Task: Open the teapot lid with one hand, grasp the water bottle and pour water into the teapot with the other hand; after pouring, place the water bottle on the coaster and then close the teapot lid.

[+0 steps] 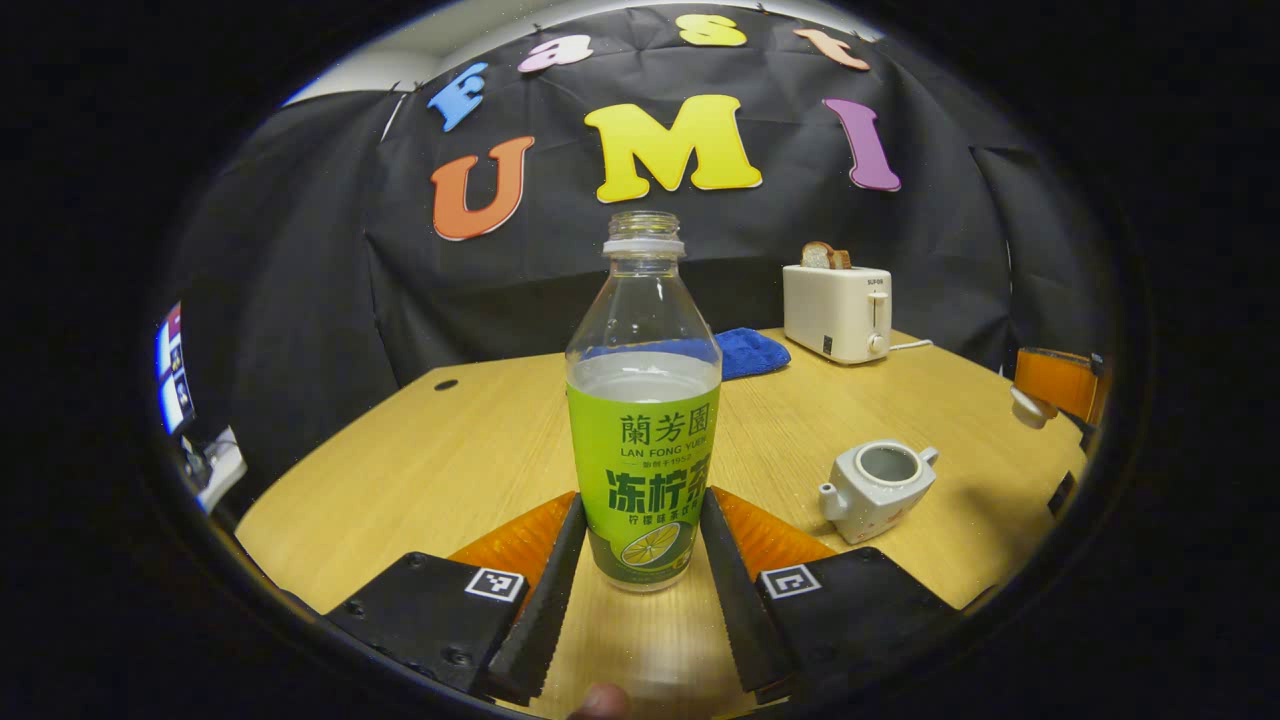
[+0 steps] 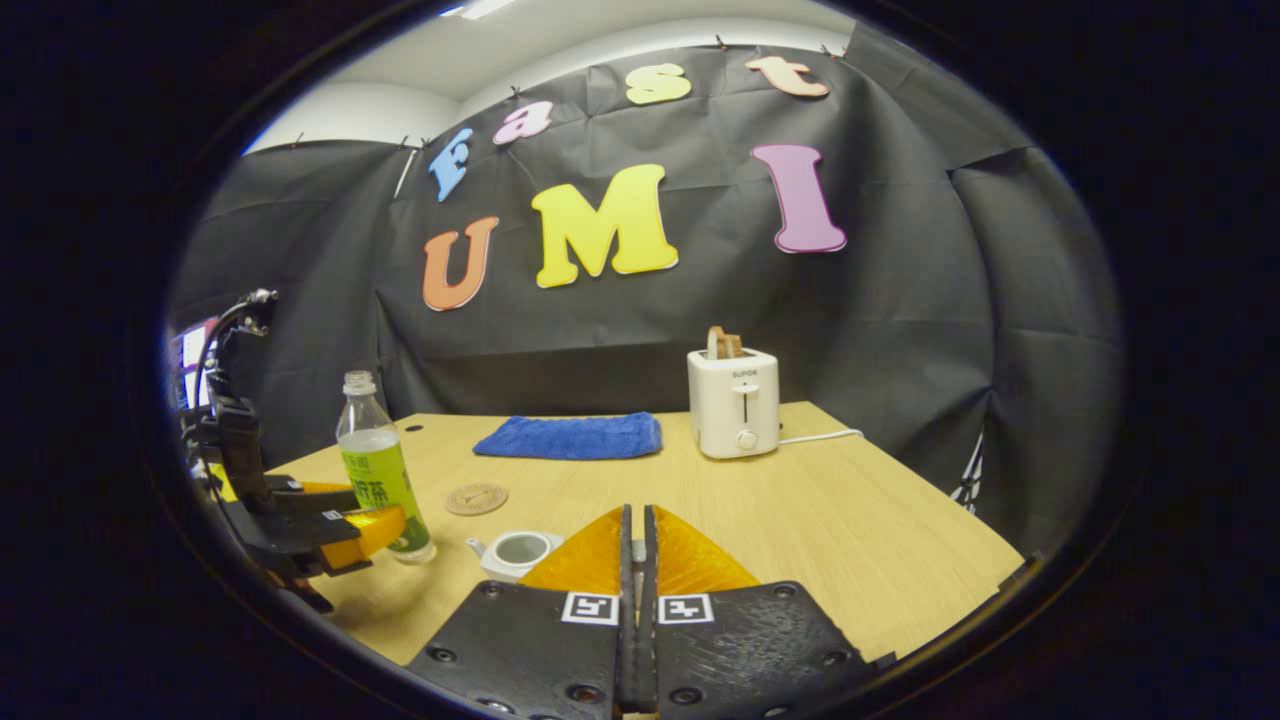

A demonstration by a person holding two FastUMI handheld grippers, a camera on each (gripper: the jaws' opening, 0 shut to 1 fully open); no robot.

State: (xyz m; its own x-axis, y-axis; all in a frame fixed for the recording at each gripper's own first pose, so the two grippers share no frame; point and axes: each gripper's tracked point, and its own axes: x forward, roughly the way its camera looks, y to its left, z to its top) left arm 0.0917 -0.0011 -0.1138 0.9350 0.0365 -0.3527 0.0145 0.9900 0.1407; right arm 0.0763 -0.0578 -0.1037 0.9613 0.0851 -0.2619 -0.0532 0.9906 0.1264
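Observation:
The water bottle [image 1: 643, 400], uncapped and about half full, has a green label and stands on the wooden table [image 1: 450, 450]. My left gripper [image 1: 640, 495] has a finger against each side of its lower half; the right gripper view shows the same grip on the bottle [image 2: 375, 470] from the side, at the left gripper [image 2: 385, 515]. The white teapot [image 1: 880, 490] sits open to the right of the bottle, also seen as the teapot [image 2: 515, 552]. My right gripper [image 2: 637, 515] is shut on the teapot lid [image 1: 1030, 408], held up right of the pot. A round coaster [image 2: 477, 498] lies behind the teapot.
A white toaster [image 2: 733, 402] with bread in it stands at the back of the table, its cord running right. A folded blue cloth [image 2: 570, 437] lies to its left. A screen [image 1: 172, 370] glows beyond the table's left edge.

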